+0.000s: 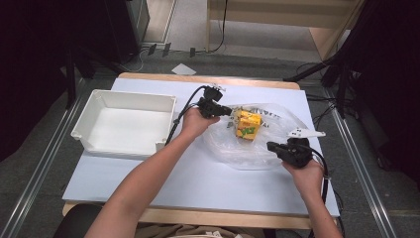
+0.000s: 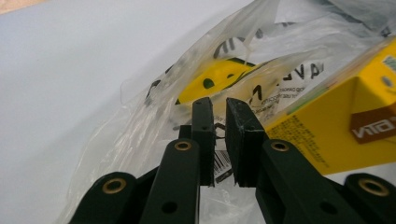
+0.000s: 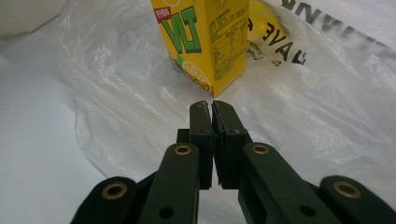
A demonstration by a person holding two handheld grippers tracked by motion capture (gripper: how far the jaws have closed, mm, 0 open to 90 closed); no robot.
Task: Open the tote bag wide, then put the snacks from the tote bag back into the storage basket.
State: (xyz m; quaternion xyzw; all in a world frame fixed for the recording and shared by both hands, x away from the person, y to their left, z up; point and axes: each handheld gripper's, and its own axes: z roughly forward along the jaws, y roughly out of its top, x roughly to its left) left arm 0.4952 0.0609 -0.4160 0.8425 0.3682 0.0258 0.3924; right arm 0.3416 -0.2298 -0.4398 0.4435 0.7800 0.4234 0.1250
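So the clear plastic bag (image 1: 257, 136) is lying on the worktop (image 1: 198, 173), right of centre, with a yellow drink carton (image 1: 246, 124) sitting inside it. The left gripper (image 1: 229, 111) is sitting at the bag's upper-left edge, right beside the carton; in the left gripper view its jaws are standing a narrow slit apart with thin bag film showing in the gap, can't tell if they're really pinching it. The right gripper (image 1: 270, 146) is working the bag's lower-right edge, jaws pressed together on the plastic film. A white bin (image 1: 94, 106) is taking up the left side, well apart from the bag. Bare worktop is stretching along the near edge, in front of both hands.
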